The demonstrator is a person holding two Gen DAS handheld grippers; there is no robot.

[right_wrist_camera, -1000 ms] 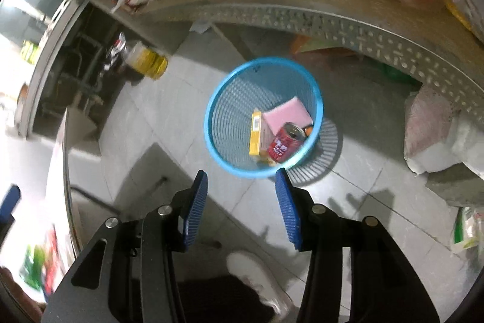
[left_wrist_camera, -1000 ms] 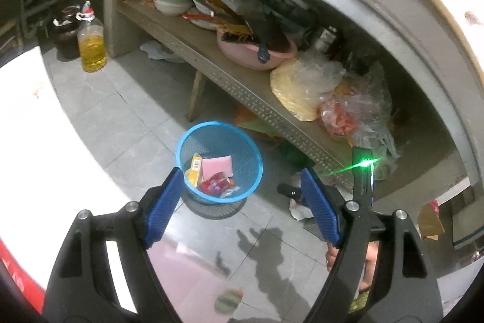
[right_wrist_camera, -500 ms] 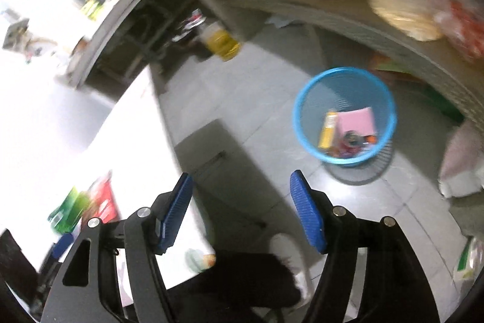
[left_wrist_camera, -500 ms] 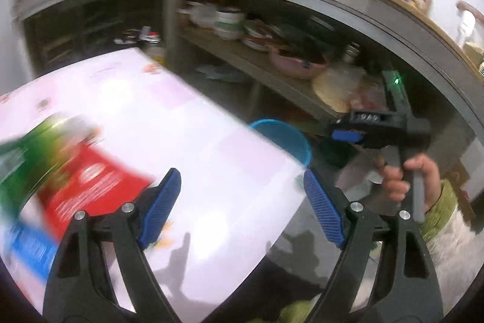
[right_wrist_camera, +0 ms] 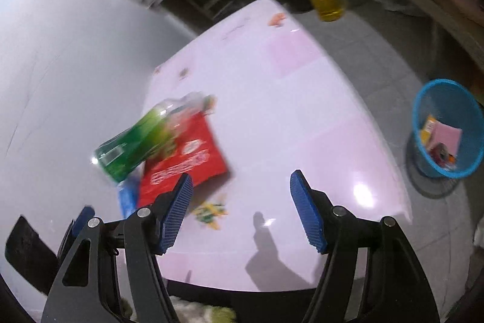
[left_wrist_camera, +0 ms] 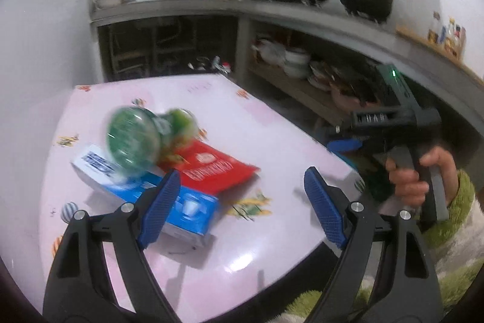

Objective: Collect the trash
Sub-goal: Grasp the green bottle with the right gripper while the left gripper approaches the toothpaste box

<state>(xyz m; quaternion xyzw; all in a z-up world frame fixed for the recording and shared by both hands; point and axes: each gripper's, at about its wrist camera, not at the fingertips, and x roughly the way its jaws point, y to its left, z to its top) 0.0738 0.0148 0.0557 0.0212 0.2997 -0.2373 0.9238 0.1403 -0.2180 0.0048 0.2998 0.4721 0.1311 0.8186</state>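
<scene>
- The left gripper [left_wrist_camera: 239, 202] hangs over the near part of a pink table [left_wrist_camera: 266, 123] with its blue pads spread wide and nothing between them; neither pad presses on anything.
- Its left pad [left_wrist_camera: 158, 206] shows in front of a blue-and-white carton [left_wrist_camera: 184, 209] lying flat on the table; whether it touches the carton cannot be told.
- Just beyond that pad lies a flat red packet [left_wrist_camera: 217, 168], partly over the carton, and a green plastic bottle [left_wrist_camera: 133, 138] lies on its side across both, its base turned toward the camera; the bottle is blurred.
- To the right of the left gripper, past the table edge, a hand [left_wrist_camera: 420, 174] in a green fuzzy sleeve [left_wrist_camera: 453, 202] grips the handle of the other tool.
- The right gripper [right_wrist_camera: 242, 211] is over the same table, its jaws partly spread after just opening, and empty; bare tabletop shows between the pads.
- Ahead and to the left of its left pad [right_wrist_camera: 177, 214] lie the red packet [right_wrist_camera: 184, 159] and the green bottle [right_wrist_camera: 136, 141], with a corner of the blue carton [right_wrist_camera: 127, 199] below them.
- Well to the right of the right gripper, down on the tiled floor [right_wrist_camera: 378, 56], stands a blue mesh wastebasket [right_wrist_camera: 447, 126] holding a pink piece, a yellow box and a red can.
- Far ahead, beyond the table, a bottle of yellow oil [right_wrist_camera: 326, 0] stands on the floor.
</scene>
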